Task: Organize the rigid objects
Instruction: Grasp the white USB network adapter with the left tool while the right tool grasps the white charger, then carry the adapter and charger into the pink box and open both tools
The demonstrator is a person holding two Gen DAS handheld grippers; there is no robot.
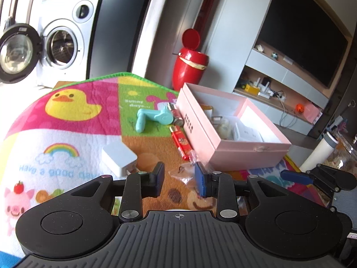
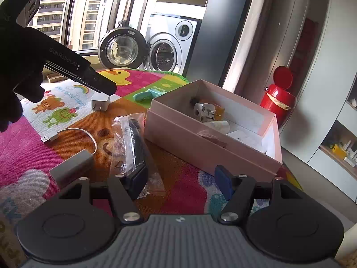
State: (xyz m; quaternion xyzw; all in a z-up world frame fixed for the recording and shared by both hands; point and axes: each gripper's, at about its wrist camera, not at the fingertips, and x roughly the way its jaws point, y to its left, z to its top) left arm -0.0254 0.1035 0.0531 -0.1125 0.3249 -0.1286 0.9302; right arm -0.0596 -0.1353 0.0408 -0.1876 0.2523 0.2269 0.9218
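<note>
Right gripper [image 2: 183, 184] fingers spread, nothing pinched; left gripper [image 1: 180, 178] jaws narrowly apart, empty, over a small clear bag [image 1: 181, 175]. Pink box [image 2: 209, 147] just beyond, open, holding a white plug [image 2: 204, 110]. Bagged black item [image 2: 133, 140], USB adapter [image 2: 71, 167] left on cartoon mat [image 2: 26, 156]; washing machine [image 2: 166, 44] far.

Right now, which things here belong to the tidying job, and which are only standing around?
Part of the job:
pink box
white charger
teal handle tool
red lighter
grey USB adapter
bagged black item

Just lying about:
red bin
washing machine
white bottle
</note>
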